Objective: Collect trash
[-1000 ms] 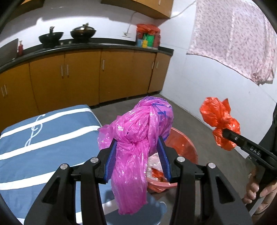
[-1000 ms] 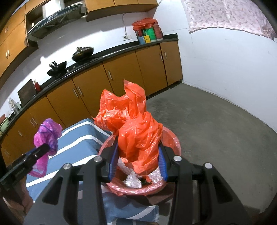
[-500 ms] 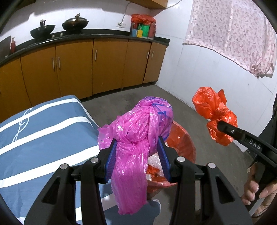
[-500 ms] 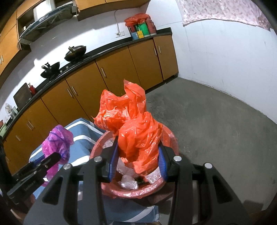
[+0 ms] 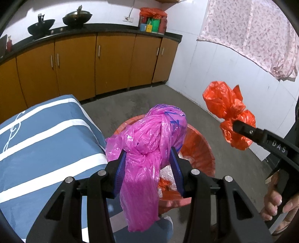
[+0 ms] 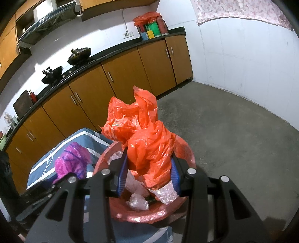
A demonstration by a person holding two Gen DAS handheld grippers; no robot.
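Two woks (image 5: pixel 77 16) sit above brown cabinets (image 5: pixel 112 61).

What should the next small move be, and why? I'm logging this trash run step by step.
Probably open the right gripper: its orange bag hangs over the red-lined bin, which already holds clear plastic. The left gripper holds the pink bag near the rim and could follow.

The left gripper (image 5: pixel 147 164) is held level, its jaws pressed from both sides onto a pink bag (image 5: pixel 149 142). The right gripper (image 6: pixel 149 172) likewise has its jaws clamped on an orange bag (image 6: pixel 145 134), raised at about the same height. The person's right hand (image 5: pixel 278 203) wraps its handle, fingers curled underneath.
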